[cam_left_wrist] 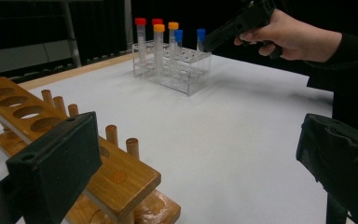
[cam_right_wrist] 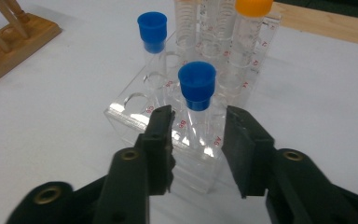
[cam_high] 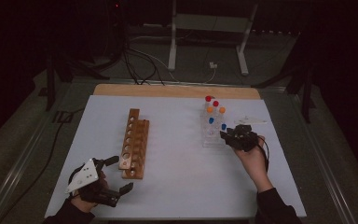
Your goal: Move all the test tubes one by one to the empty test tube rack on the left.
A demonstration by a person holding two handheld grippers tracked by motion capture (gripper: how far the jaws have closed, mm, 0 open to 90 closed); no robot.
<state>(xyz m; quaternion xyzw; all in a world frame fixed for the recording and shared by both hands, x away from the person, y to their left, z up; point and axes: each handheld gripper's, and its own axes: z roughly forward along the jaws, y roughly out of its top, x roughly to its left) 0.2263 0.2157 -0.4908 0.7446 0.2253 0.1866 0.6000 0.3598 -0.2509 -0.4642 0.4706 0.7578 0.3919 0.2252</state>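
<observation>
Partly hidden blue-capped tube (cam_right_wrist: 196,100) between right gripper (cam_right_wrist: 196,140) jaws, contact unclear

We see a table (cam_high: 177,186) covered with a white sheet, its wooden edge showing at the far side. On it stand a wooden rack (cam_high: 134,144) to the left and a clear tube rack (cam_high: 213,135) to the right, well apart.
</observation>
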